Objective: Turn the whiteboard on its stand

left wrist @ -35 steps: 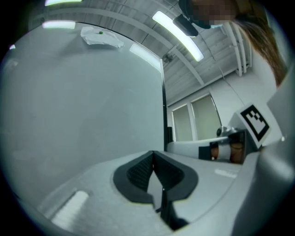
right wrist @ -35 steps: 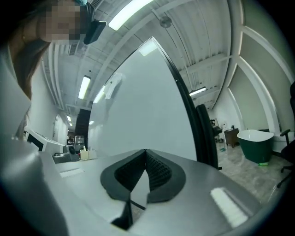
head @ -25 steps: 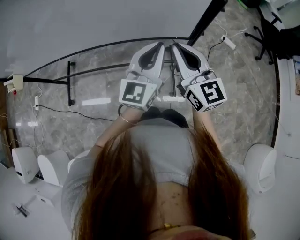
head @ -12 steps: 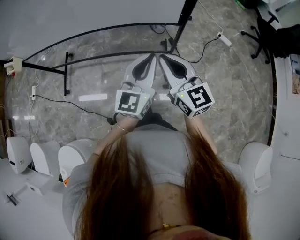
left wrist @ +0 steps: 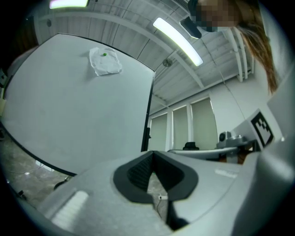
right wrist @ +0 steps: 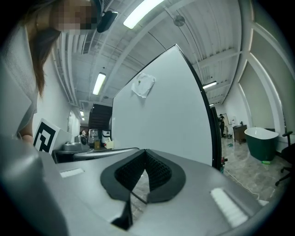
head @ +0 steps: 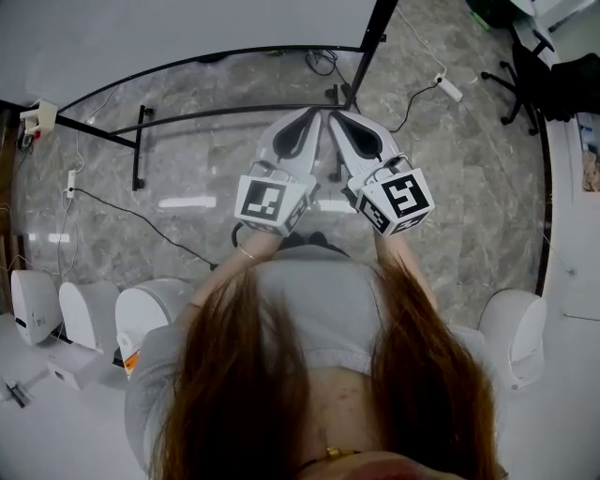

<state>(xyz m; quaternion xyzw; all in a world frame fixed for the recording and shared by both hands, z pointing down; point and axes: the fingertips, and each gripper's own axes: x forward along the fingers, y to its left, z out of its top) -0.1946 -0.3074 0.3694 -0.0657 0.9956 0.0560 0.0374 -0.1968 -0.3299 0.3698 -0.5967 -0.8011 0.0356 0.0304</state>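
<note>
Left gripper [head: 311,116] and right gripper [head: 337,118], pressed together, empty, are drawn back from whiteboard [head: 187,28]; turning judged paused.

White whiteboard [left wrist: 78,110], black-framed, upright on black stand [head: 141,155], crumpled white cloth [left wrist: 105,61] stuck near top

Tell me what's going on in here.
A person stands facing a whiteboard on its black stand, holding a pair of tongs in each hand. The left tongs and right tongs are side by side in front of the body, pointing level toward the board. Both are shut with nothing between them, and neither has hold of the board. A crumpled white wad is stuck near the board's top.
</note>
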